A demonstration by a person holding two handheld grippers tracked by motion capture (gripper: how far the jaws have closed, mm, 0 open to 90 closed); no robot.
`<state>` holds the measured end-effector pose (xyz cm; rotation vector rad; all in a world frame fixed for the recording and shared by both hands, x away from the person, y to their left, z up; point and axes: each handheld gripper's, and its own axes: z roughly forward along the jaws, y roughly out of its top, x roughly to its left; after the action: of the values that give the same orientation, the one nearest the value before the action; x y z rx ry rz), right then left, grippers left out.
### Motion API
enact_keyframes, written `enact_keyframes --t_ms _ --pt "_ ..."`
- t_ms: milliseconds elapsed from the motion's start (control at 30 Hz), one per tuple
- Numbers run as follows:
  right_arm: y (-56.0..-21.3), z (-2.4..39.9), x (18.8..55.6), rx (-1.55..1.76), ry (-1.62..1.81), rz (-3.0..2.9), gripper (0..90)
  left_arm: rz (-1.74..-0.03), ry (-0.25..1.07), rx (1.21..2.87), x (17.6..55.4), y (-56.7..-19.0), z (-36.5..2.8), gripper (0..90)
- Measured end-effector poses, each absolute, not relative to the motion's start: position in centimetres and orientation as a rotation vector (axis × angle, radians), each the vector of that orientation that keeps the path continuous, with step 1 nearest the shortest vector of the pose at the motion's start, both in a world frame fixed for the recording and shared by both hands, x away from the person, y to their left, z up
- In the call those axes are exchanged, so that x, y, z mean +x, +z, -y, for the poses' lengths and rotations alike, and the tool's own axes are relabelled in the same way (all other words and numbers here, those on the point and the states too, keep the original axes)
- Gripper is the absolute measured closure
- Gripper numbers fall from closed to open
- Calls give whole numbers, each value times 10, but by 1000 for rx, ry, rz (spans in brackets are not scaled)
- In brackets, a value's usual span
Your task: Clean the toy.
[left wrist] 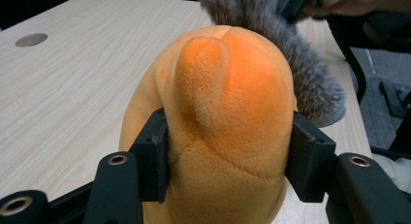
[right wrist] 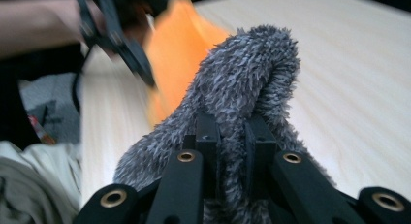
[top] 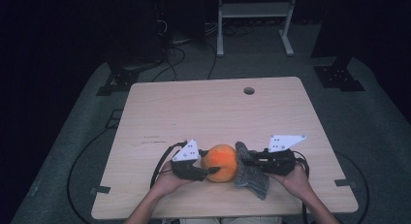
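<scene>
An orange plush toy (top: 220, 162) sits near the table's front edge, between my two grippers. My left gripper (top: 209, 170) is shut on it; in the left gripper view both pads press into the sides of the orange plush toy (left wrist: 228, 117). A grey fuzzy cloth (top: 249, 173) hangs against the toy's right side. My right gripper (top: 248, 161) is shut on that cloth; in the right gripper view the jaws pinch a fold of the grey fuzzy cloth (right wrist: 247, 88), and the orange plush toy (right wrist: 174, 44) shows blurred behind it.
The light wooden table (top: 218, 112) has a round cable hole (top: 249, 90) near its far edge. Cables trail over the dark floor at the left, and a white metal frame (top: 254, 20) stands beyond the table.
</scene>
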<state>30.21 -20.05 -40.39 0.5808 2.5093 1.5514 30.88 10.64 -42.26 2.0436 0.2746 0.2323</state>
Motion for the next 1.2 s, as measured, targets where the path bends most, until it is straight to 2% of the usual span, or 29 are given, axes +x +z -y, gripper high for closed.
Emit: enact_keyframes --t_ms 100,233,433,567,700,833,1200 --pt "-387 186 301 499 1576 -2486 794 -216 252 2060 304 -423 -102 432" --pt "-387 171 306 477 1531 -2534 796 -208 242 2062 303 -425 -105 428" --pt "-406 193 308 571 1539 -2581 799 -165 244 2063 300 -427 -101 428" --pt "-399 201 302 576 1539 -2589 797 -119 269 2079 298 -426 -95 426" --pt "-381 182 302 474 1559 -2585 797 -64 297 2098 294 -425 -92 426" --pt "-389 168 312 443 1531 -2668 801 -50 291 2110 292 -428 -97 427" --pt "-421 214 309 655 1525 -2655 801 -76 267 2081 296 -429 -102 419"
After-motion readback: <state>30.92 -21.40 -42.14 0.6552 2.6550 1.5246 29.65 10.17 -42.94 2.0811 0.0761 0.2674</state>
